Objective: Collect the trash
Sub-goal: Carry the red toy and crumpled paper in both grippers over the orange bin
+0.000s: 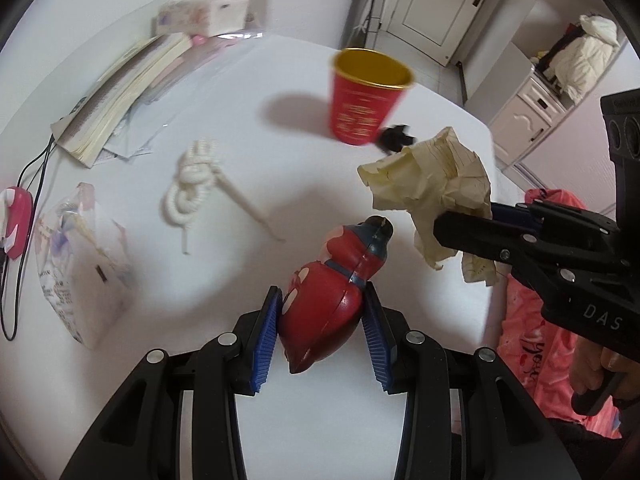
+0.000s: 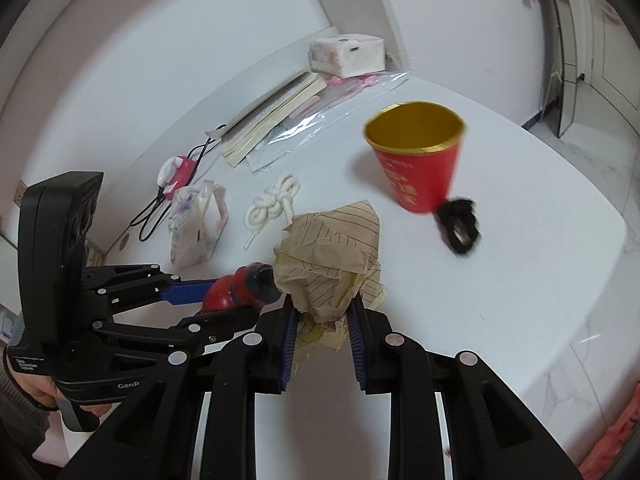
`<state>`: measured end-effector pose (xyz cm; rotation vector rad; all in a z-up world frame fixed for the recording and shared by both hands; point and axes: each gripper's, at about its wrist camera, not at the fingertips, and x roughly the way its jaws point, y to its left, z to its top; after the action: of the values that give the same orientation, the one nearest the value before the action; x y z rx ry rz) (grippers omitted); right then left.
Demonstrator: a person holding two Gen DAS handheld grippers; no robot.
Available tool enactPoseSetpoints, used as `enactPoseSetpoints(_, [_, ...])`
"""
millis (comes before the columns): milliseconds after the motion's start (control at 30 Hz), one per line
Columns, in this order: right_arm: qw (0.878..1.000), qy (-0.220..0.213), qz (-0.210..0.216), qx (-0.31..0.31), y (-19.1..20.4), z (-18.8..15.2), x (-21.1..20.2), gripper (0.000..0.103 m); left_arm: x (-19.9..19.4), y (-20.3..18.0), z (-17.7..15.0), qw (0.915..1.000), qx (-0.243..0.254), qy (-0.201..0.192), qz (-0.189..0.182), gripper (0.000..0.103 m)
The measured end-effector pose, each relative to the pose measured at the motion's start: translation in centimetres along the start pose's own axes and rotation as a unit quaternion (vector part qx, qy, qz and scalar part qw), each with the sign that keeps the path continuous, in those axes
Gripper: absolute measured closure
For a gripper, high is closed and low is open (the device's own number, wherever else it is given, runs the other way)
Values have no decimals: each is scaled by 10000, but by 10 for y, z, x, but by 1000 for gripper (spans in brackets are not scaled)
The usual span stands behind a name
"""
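Left tool (image 1: 320, 320) grips the red toy (image 1: 332, 288), right tool (image 2: 322, 334) pinches the crumpled paper (image 2: 332, 248); keep both squeezed till they're over the pink bag (image 1: 536, 320).

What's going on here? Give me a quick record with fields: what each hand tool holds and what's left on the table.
left gripper: jaws shut on red gourd-shaped toy
right gripper: jaws shut on crumpled lined paper
table: white
upright on table: red paper cup, gold inside
beside cup: black hair tie
also on table: knotted white rope, tissue pack
off table edge: pink plastic bag
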<state>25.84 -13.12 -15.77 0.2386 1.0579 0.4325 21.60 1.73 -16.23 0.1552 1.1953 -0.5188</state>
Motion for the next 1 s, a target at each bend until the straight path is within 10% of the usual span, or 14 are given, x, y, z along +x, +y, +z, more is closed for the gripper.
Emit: enactPoseSetpoints(1000, [9760,-484,-794,1968,-170,-179,-172,79,79,-248,-10,9759,1897,668,-851,61])
